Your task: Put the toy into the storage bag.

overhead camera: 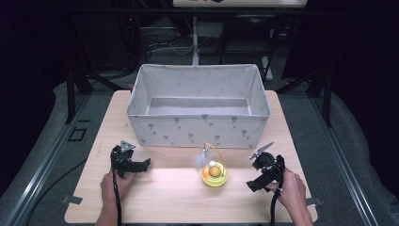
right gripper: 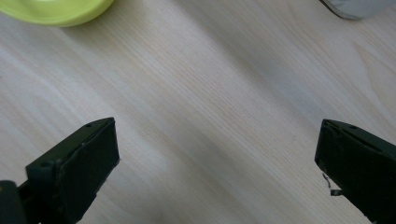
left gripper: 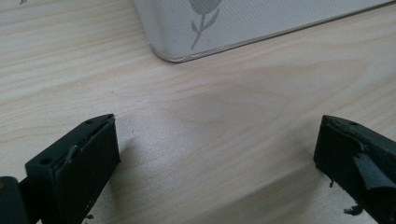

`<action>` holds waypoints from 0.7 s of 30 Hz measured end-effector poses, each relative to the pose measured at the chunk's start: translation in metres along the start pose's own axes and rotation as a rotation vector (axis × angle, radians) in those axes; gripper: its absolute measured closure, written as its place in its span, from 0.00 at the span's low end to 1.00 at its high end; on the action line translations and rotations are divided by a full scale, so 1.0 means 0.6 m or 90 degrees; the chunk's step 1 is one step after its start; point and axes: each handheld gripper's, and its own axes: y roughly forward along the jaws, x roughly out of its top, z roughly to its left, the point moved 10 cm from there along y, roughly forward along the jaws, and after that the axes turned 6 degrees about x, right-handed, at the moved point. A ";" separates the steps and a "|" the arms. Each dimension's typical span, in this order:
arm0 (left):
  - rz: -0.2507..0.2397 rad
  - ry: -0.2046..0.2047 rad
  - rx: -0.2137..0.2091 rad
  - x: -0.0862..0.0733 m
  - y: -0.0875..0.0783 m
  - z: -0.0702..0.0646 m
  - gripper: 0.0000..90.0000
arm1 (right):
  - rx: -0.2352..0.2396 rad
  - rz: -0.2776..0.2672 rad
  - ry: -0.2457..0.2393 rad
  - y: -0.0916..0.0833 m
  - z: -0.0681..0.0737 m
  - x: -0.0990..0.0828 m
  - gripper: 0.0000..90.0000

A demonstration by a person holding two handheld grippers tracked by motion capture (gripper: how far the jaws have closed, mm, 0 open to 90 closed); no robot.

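Note:
A round yellow-green toy (overhead camera: 214, 174) with an orange ball in it and a wire wand tipped with a white feather sits on the wooden table (overhead camera: 164, 193), just in front of a grey fabric bin (overhead camera: 197, 127). My left gripper (overhead camera: 134, 165) rests on the table to the toy's left, open, with bare wood between its jaws (left gripper: 215, 158). To the toy's right my right gripper (overhead camera: 256, 176) is open as well, over bare wood (right gripper: 215, 158). In the right gripper view the toy's rim (right gripper: 56, 11) shows at the top left.
The bin is open-topped and patterned with small flowers; its near wall and corner (left gripper: 196, 28) stand close ahead of the left gripper, and another corner (right gripper: 355, 7) peeks in at the right gripper view's top right. Dark floor and metal frame legs surround the table.

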 end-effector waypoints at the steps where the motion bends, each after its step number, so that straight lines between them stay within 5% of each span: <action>1: 0.000 0.000 0.000 0.000 0.000 0.000 0.00 | 0.005 -0.002 -0.002 -0.001 0.003 0.003 0.00; 13: 0.001 0.001 -0.001 0.000 0.000 0.000 0.00 | 0.019 0.024 -0.076 -0.025 0.037 0.050 0.00; 21: 0.000 0.001 0.000 0.000 0.000 0.000 0.00 | 0.039 0.009 -0.116 -0.045 0.064 0.083 0.00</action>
